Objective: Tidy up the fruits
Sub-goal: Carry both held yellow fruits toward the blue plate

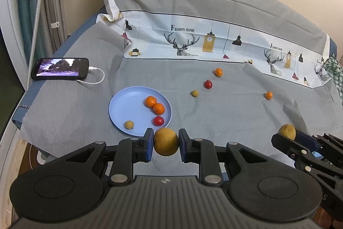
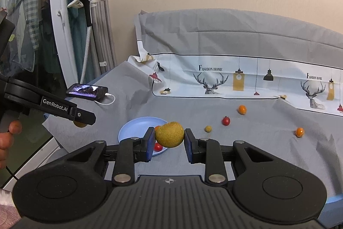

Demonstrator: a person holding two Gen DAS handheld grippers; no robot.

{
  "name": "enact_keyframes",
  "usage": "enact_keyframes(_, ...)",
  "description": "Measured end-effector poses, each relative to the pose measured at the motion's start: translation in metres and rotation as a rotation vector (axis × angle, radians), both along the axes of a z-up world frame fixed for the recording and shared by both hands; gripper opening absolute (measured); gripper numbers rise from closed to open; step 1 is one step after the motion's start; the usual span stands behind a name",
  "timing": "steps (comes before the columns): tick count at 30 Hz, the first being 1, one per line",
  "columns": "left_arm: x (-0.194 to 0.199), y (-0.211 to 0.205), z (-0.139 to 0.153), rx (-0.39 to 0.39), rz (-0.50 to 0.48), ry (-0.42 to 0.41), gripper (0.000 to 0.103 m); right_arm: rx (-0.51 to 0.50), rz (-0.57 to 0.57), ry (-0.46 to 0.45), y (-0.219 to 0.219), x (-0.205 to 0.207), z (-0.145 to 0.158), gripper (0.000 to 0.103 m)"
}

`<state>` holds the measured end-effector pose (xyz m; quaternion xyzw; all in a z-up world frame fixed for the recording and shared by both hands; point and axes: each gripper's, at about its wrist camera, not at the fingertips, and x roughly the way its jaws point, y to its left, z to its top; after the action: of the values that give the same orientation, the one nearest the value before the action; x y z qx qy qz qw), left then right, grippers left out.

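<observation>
Between left gripper (image 1: 166, 144) pads: round rough-skinned fruit (image 1: 166, 142).

You're working over a bed (image 1: 70, 40) covered with a gray sheet (image 1: 214, 121), its printed deer-and-lamp border (image 1: 193, 40) folded across the far side. On your left lies a blue plate (image 1: 126, 106), and beyond it a phone (image 1: 60, 69) with its screen lit and a white cable (image 1: 96, 78) plugged in. Loose on the sheet sit an orange fruit (image 1: 218, 72), a red one (image 1: 208, 84), a small tan one (image 1: 194, 93), and another orange one (image 1: 269, 95) well apart to the right.
</observation>
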<state>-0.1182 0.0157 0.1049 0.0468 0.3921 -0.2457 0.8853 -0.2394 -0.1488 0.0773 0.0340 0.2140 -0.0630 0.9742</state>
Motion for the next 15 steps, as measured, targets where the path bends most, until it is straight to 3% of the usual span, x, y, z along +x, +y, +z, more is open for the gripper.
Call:
enact_keyframes(7, 0.017, -0.001, -0.013, 0.017, 0.011, 0.039, 0.027, 0.009, -0.002, 0.04, -0.005, 0.014, -0.007, 0.03)
enact_keyframes(15, 0.063, -0.011, -0.032, 0.047, 0.045, 0.088, 0.027, 0.018, 0.014, 0.111, -0.015, 0.063, -0.024, 0.03)
